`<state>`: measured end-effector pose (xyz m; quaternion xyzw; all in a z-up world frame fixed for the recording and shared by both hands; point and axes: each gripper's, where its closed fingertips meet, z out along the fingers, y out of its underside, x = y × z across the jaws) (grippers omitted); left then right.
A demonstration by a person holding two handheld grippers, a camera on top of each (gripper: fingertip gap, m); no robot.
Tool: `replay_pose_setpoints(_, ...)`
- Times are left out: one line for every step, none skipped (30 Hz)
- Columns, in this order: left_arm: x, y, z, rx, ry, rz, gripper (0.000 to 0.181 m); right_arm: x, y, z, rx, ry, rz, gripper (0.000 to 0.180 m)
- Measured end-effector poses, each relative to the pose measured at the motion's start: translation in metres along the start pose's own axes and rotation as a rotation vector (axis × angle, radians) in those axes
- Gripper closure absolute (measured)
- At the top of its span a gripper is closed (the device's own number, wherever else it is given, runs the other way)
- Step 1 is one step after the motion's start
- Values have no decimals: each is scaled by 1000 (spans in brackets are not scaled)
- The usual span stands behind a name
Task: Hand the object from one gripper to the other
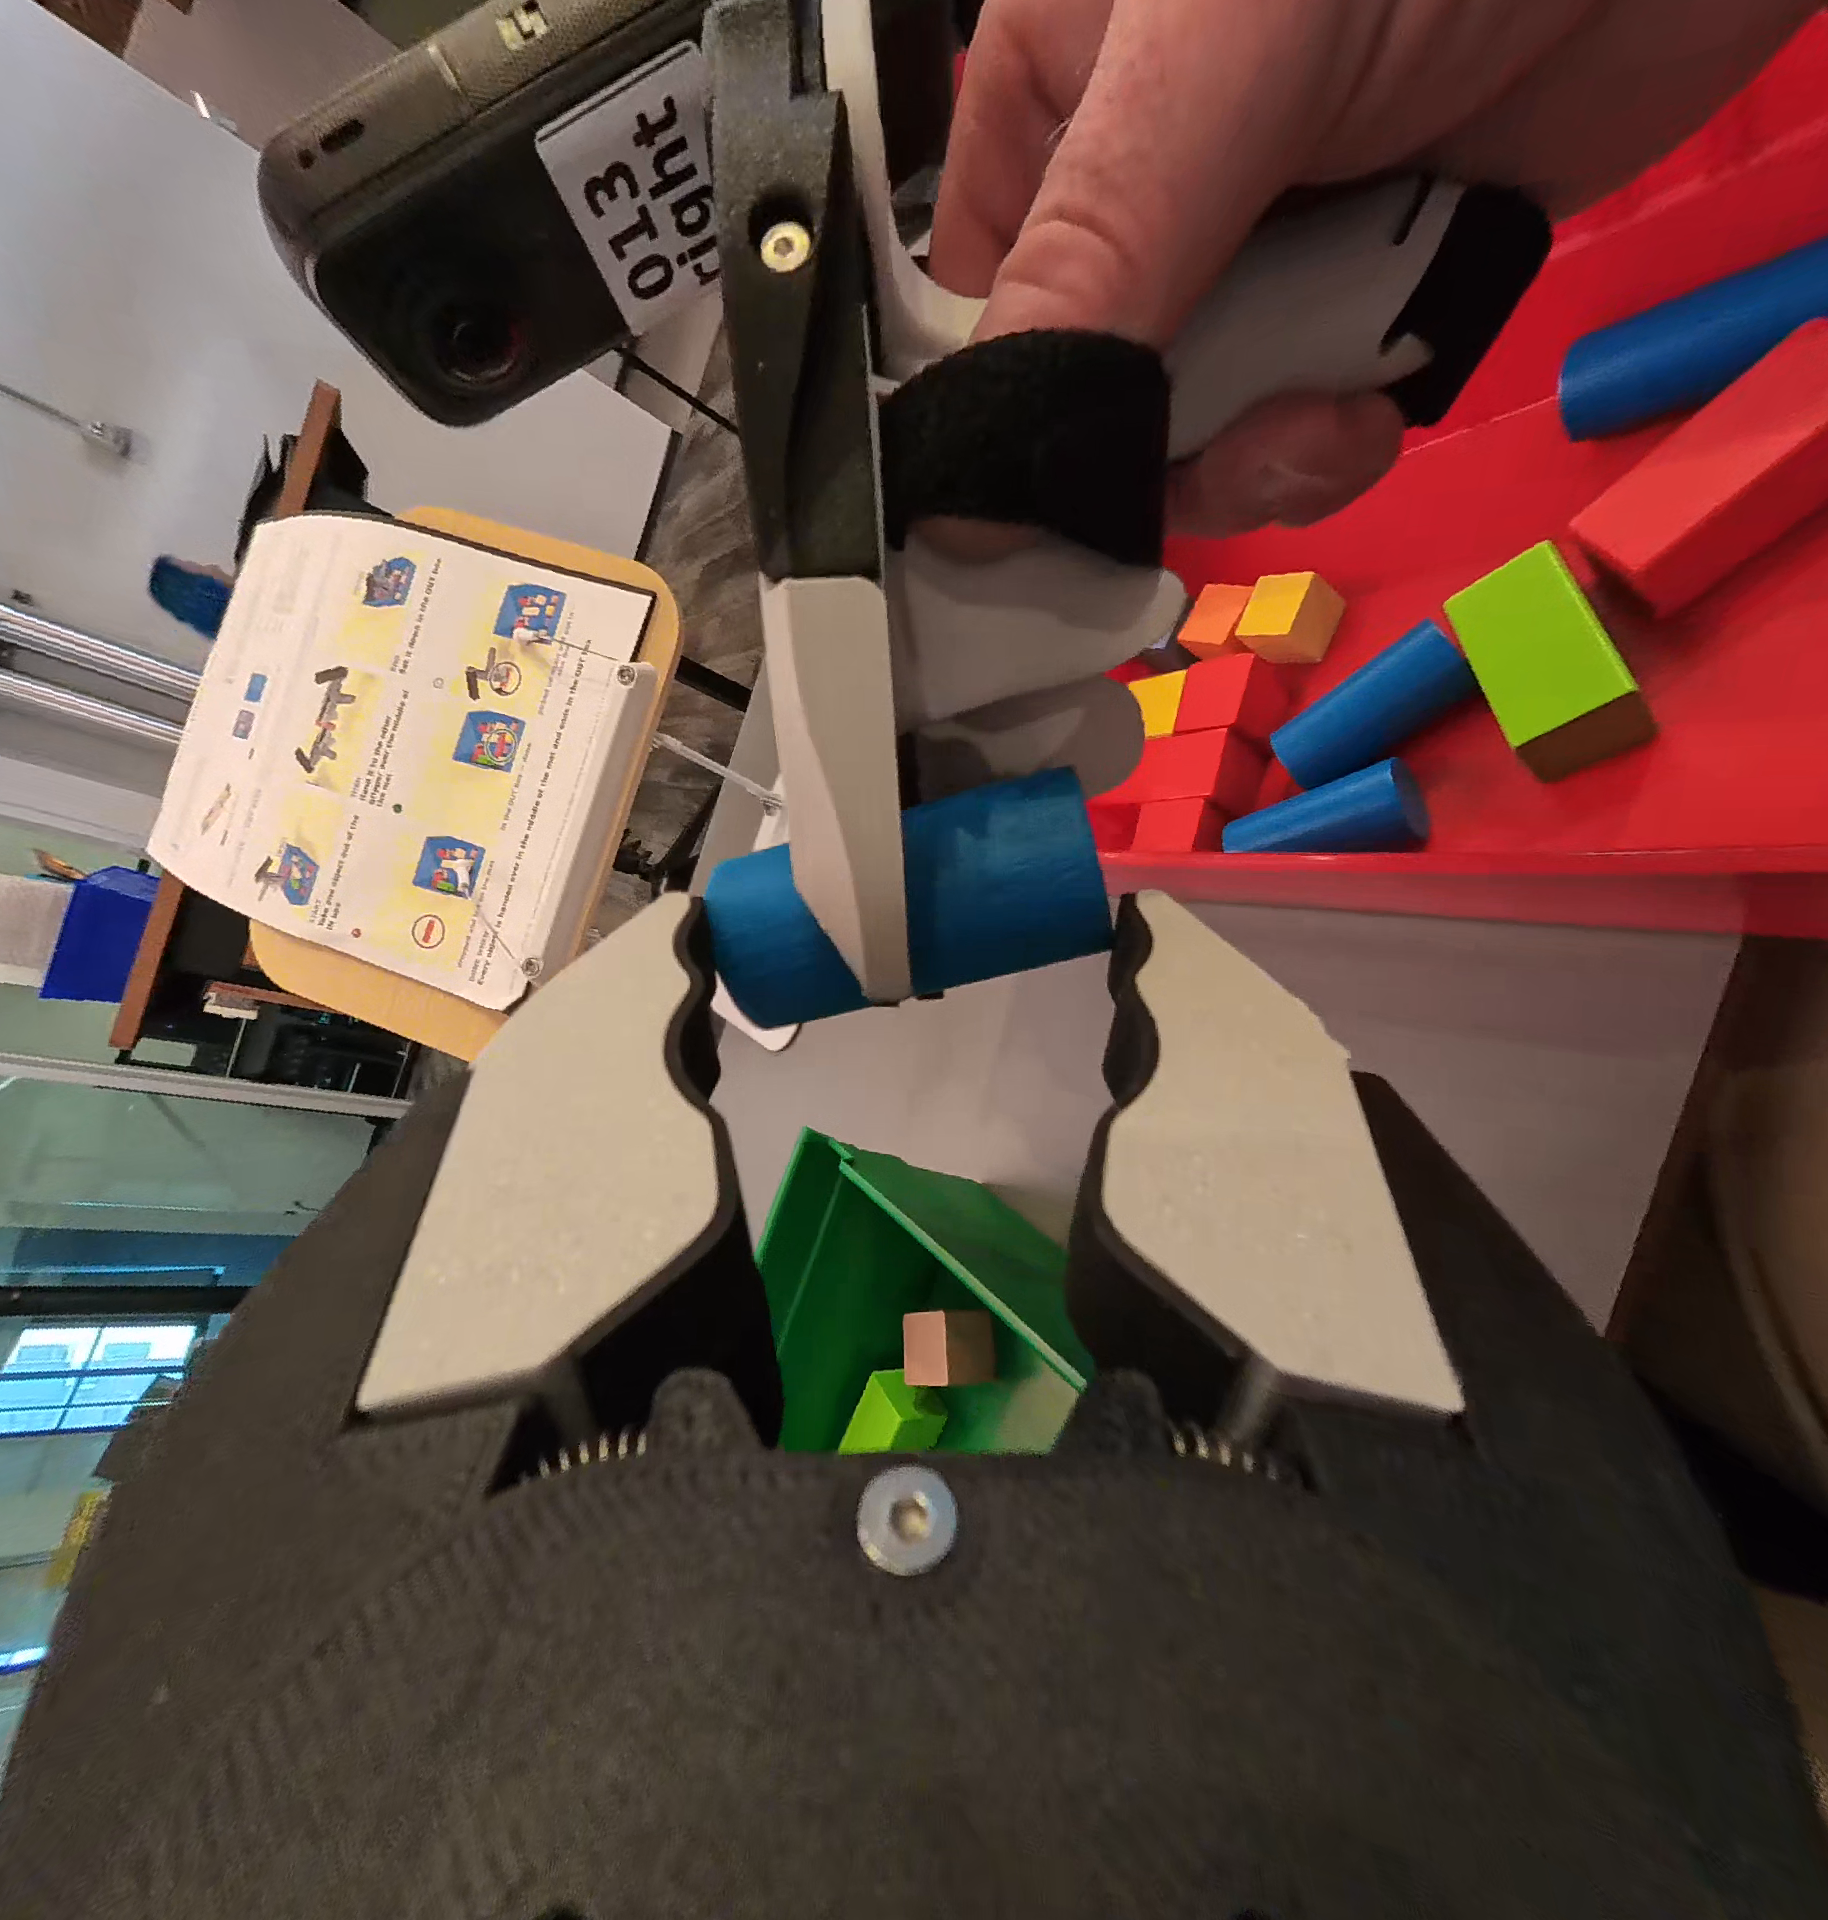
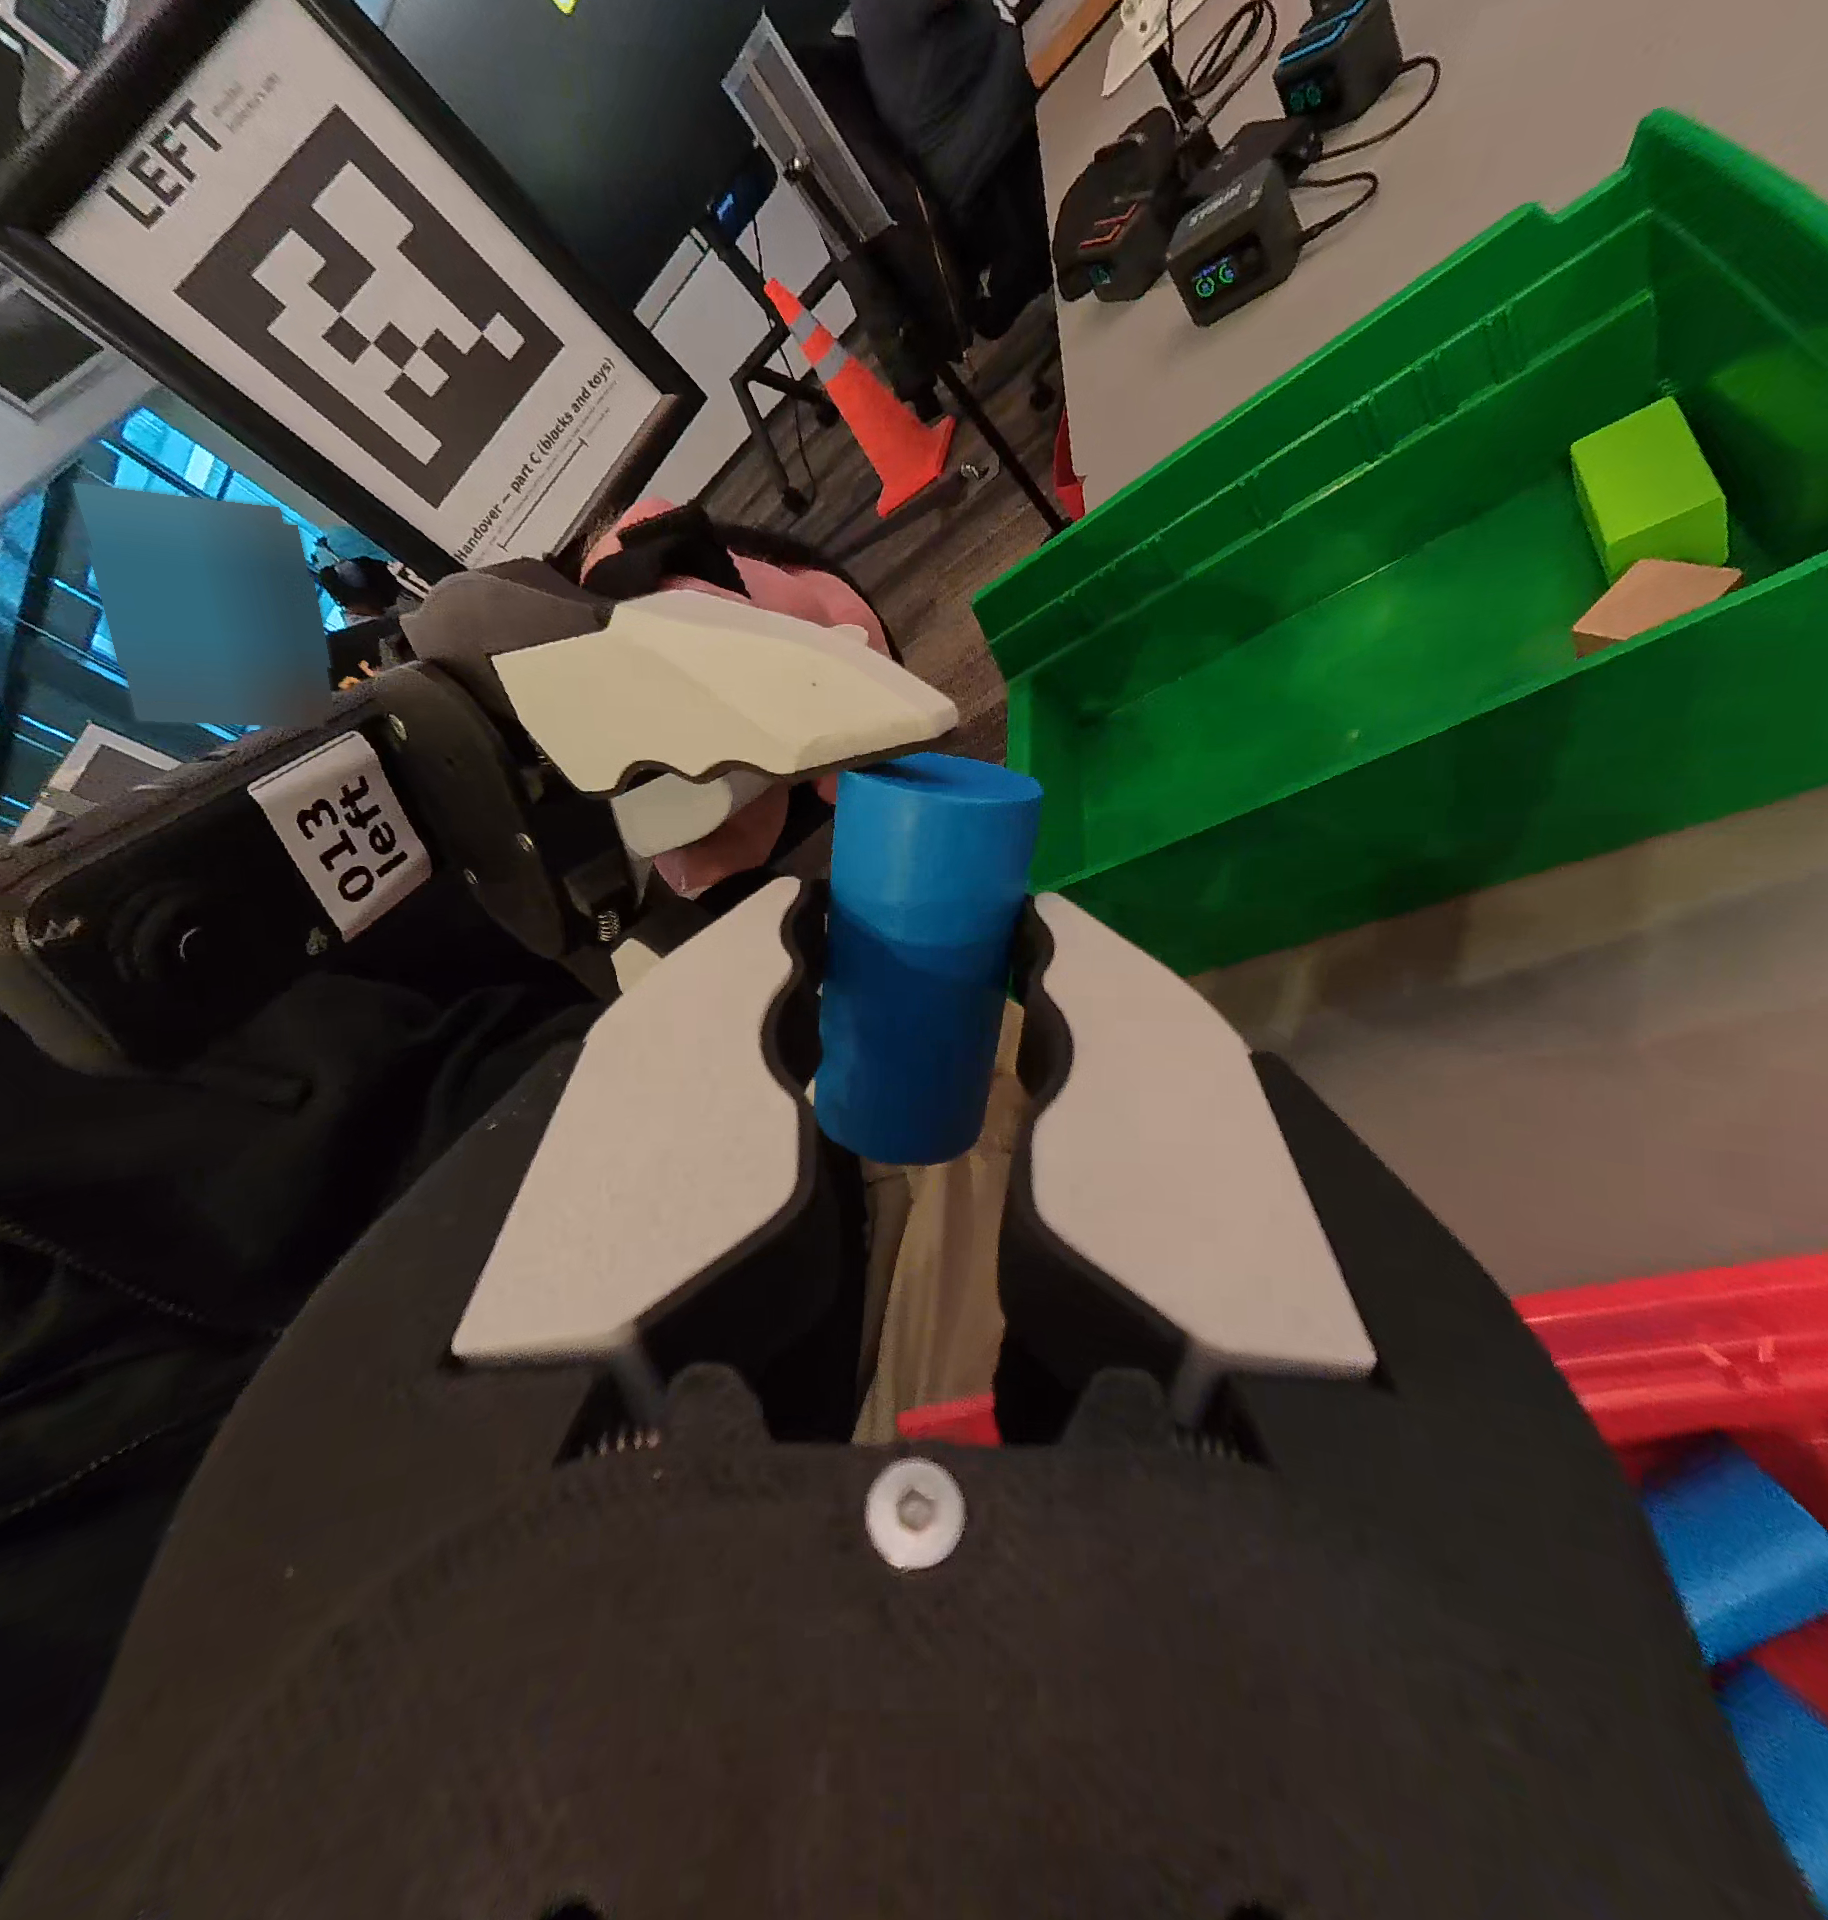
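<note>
A blue cylinder (image 2: 920, 997) is clamped across its round side by my right gripper (image 2: 915, 956), which is shut on it. In the left wrist view the right gripper's finger (image 1: 837, 748) comes down from above over the middle of the cylinder (image 1: 1003, 883), which lies crosswise. My left gripper (image 1: 910, 935) is wide open, with one fingertip at each flat end of the cylinder. Its left tip looks close to or touching that end. In the right wrist view one left finger (image 2: 744, 707) lies over the cylinder's top end and the other is hidden.
A red bin (image 1: 1512, 862) holds several blue, red, green and orange blocks. A green bin (image 2: 1305, 810) on the grey table (image 2: 1512, 1091) holds a green block (image 2: 1648, 499) and a tan block (image 2: 1648, 613). A picture sheet on a board (image 1: 401, 748) stands behind. My two grippers' fingertips are within a few centimetres of each other.
</note>
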<state>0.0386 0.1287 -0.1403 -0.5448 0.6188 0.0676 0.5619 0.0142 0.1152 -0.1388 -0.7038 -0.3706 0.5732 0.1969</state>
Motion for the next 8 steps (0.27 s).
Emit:
replay_pose_setpoints(0,0,0,-2,2,3,108,0,1,0,-7,8,-5,145)
replay_pose_setpoints(0,0,0,-1,-1,11,108,0,0,-1,-9,17,-10,145)
replay_pose_setpoints(0,-1,-1,5,-7,18,109,0,-1,-3,-6,31,-17,145)
replay_pose_setpoints(-1,-1,-3,10,-7,21,111,2,-2,-6,-1,48,-20,146)
replay_pose_setpoints(-3,0,-4,15,-5,18,113,3,-3,-12,9,62,-19,145)
replay_pose_setpoints(-7,1,-6,17,-10,8,114,6,-4,-19,17,83,-15,145)
replay_pose_setpoints(-11,2,-8,23,-12,-8,116,12,-3,-26,8,130,-13,145)
replay_pose_setpoints(-16,3,-11,30,-14,-25,122,20,2,-34,-18,184,-16,145)
